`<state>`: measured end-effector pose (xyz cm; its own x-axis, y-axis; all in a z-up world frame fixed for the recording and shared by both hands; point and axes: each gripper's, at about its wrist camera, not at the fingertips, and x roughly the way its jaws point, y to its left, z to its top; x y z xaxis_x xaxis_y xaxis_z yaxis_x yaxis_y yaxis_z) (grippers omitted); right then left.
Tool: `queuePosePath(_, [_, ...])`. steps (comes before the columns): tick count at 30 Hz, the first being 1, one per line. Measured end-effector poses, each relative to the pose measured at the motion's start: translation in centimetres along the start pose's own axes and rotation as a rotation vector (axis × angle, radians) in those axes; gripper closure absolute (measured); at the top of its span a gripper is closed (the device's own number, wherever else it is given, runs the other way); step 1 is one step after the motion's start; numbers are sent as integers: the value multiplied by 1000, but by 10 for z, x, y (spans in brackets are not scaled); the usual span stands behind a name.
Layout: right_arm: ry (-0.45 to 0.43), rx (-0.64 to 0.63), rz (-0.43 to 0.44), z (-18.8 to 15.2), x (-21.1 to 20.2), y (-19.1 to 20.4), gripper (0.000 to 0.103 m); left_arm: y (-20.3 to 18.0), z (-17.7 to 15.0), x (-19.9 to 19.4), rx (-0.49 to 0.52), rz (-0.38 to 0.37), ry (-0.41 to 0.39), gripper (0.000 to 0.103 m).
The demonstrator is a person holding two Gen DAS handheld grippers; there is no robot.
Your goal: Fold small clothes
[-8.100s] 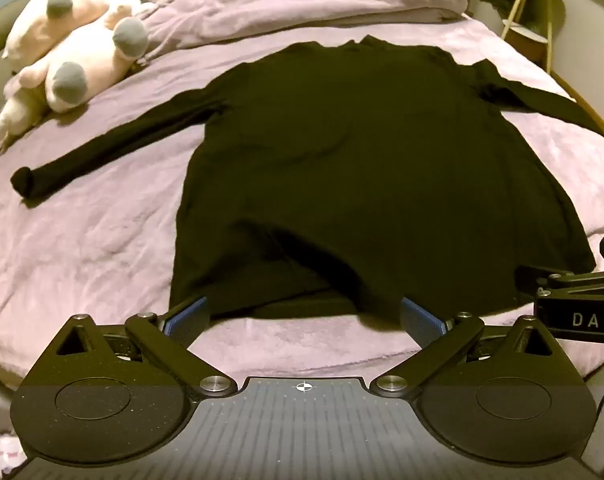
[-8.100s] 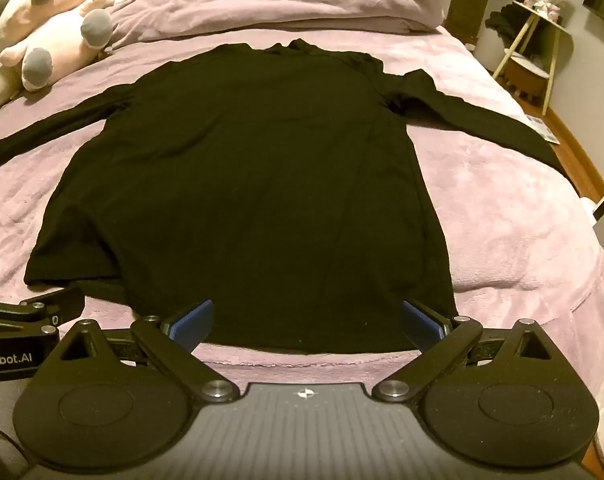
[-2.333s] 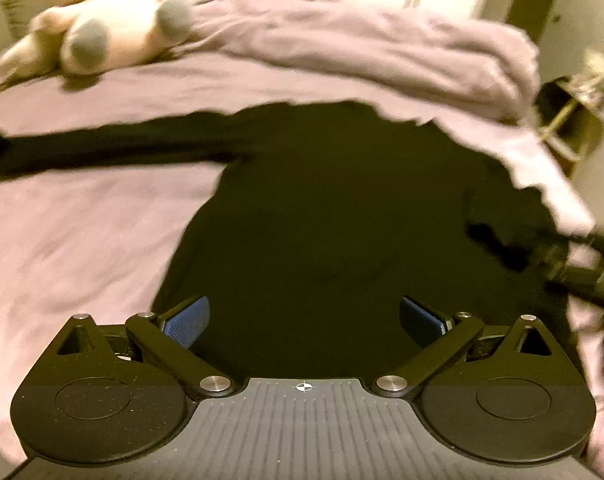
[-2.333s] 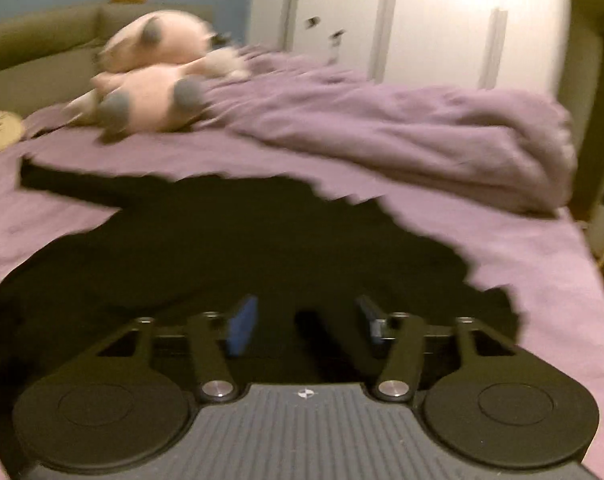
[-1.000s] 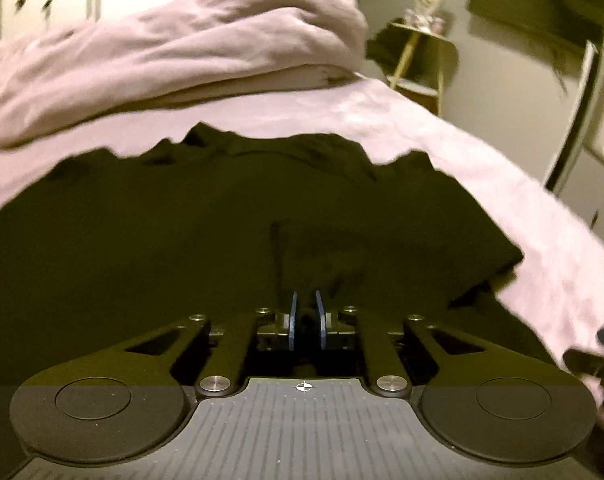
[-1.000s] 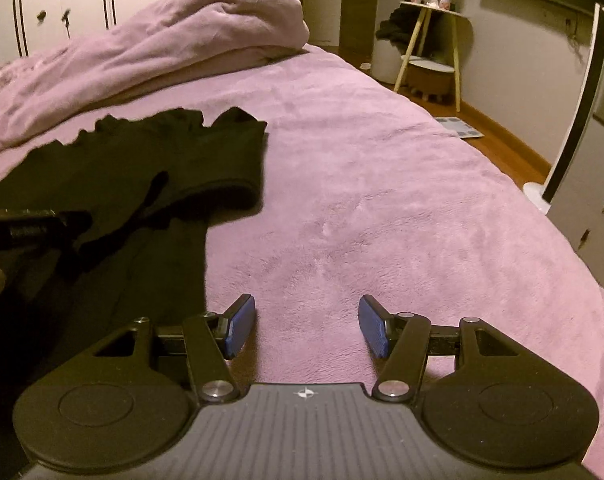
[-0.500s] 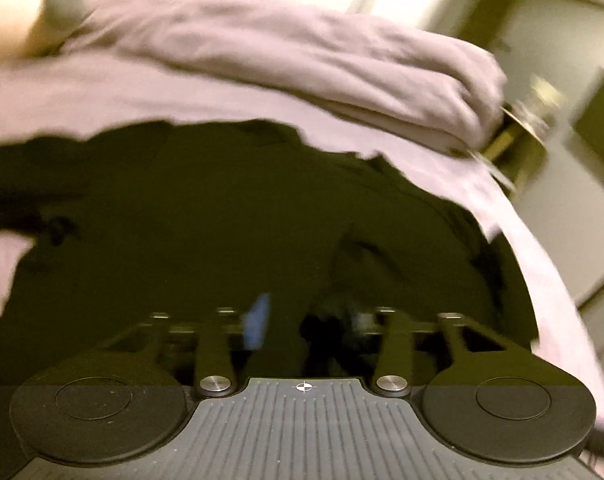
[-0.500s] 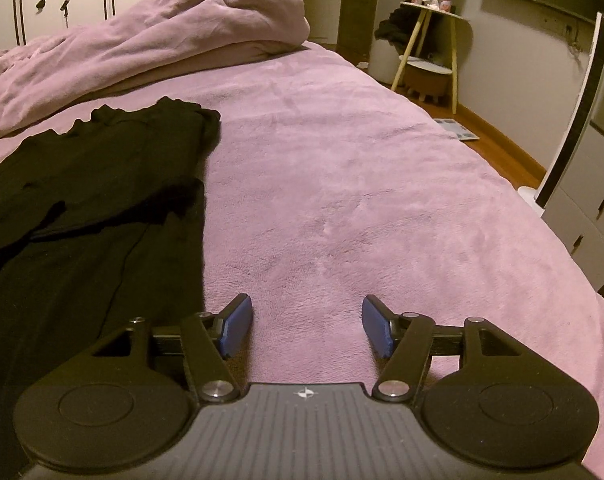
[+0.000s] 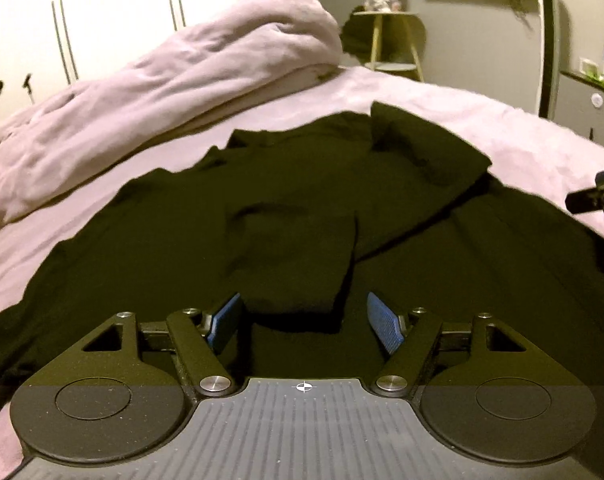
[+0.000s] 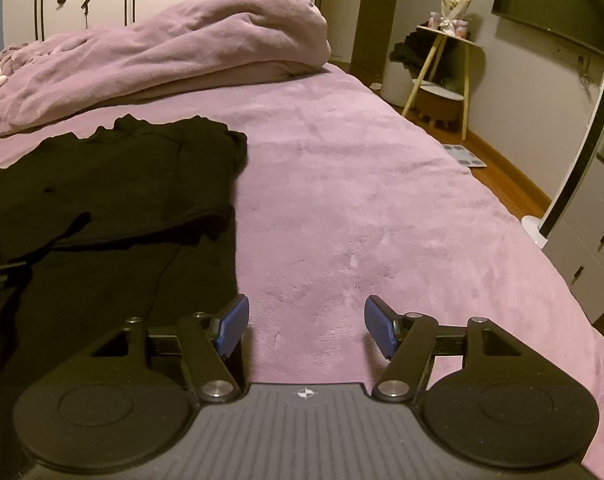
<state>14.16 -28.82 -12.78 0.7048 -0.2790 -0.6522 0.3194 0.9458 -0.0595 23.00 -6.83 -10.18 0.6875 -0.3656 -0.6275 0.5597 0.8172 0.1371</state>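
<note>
**Progress.** We judge the fold early. One sleeve (image 9: 298, 256) already lies across the body of the top (image 9: 142, 248), its cuff end near us; the right shoulder is turned in as a thick flap (image 9: 426, 152). Not in view: the other sleeve, so we cannot tell whether it is folded. Left to do, as we read it: the remaining side and the crosswise folds.

**Items, left to right.**

- Duvet (image 9: 150, 80): pale mauve, plush, heaped in soft rolls at the far left of the bed.
- Top: black, matte, thin knit, long-sleeved. Lies flat on the bedspread (image 10: 382, 208), left of centre, neck end far, with a wavy far edge. Limp; we expect it to sag and slip when lifted.
- Left gripper (image 9: 304, 322): black linkage arms, blue ribbed pads. Released, jaws wide, holding nothing; it hangs low over the top with the cuff end between the pads, whether touching we cannot tell.
- Right gripper (image 10: 304, 330): same build. Released, jaws wide, holding nothing, over bare bedspread, its left pad just beside the top's right edge.
- Bedspread: purple, short fleecy nap, faint creases; bare to the right of the top.
- Stool (image 10: 442, 76): pale wooden legs, splayed, at the far right beyond the bed, small items on it too small to name.
</note>
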Motion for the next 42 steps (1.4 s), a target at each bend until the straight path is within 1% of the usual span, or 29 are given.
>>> queuePosePath(1, [6,3,1,0,2,0,39,-2,-1,1,5,-4,-1,29])
queuePosePath(3, [18,9,0,0,6,1,39,0,1,6,-7,-16,-2,39])
queuePosePath(5, [23,12,-6,0,8,3,39,6,5,9,-47,-38,-5,68])
queuePosePath(7, [16,4,-10,0,7,4,39,16,8,12,-112,-35,-8,81])
queuePosePath(9, [8,-13,-16,0,7,7,39,35,7,10,-217,-61,-15,83])
queuePosePath(12, [5,-21,-19,2,8,8,39,72,1,1,-444,-113,-42,84])
queuePosePath(14, [3,-22,-10,5,9,11,39,102,-5,-10,-619,-98,-76,85])
queuePosePath(16, [-5,-17,21,10,9,14,39,129,-13,-20,-739,-34,-107,86])
queuePosePath(18, [-15,11,90,17,9,18,39,150,-20,-24,-811,21,-105,94])
queuePosePath(19, [-13,41,144,22,9,19,39,159,-24,-26,-845,53,-99,96])
queuePosePath(20, [-6,75,194,26,11,19,39,168,-29,-29,-882,74,-91,96])
queuePosePath(21, [5,119,251,30,14,19,39,176,-35,-31,-924,76,-94,96])
queuePosePath(22, [22,183,327,33,20,17,39,181,-39,-33,-955,71,-99,96])
queuePosePath(23, [42,230,383,35,26,16,39,184,-42,-32,-979,68,-92,93])
queuePosePath(24, [66,274,429,36,34,15,39,185,-43,-30,-986,60,-80,88])
queuePosePath(25, [96,325,477,36,43,15,39,185,-44,-27,-987,39,-65,70])
queuePosePath(26, [116,357,499,35,51,15,39,185,-42,-21,-987,9,-46,56])
queuePosePath(27, [129,381,501,35,56,16,39,183,-43,-19,-982,-7,-43,53])
queuePosePath(28, [138,408,502,34,61,16,39,183,-40,-16,-971,-5,-41,49])
queuePosePath(31, [127,444,511,36,66,15,39,185,-35,-2,-972,-16,-26,47])
queuePosePath(33, [125,480,544,37,68,14,39,187,-33,9,-986,-27,-5,57])
queuePosePath(34, [133,508,556,37,72,13,39,187,-32,12,-973,-23,5,87])
queuePosePath(35, [137,527,563,36,74,11,39,187,-28,14,-952,-10,26,97])
queuePosePath(36, [141,547,564,36,77,10,39,188,-25,15,-942,7,34,97])
queuePosePath(40, [129,632,582,37,88,6,40,200,-16,-2,-933,44,-52,97])
queuePosePath(42, [118,690,596,38,94,3,43,210,-14,-10,-947,85,-84,98])
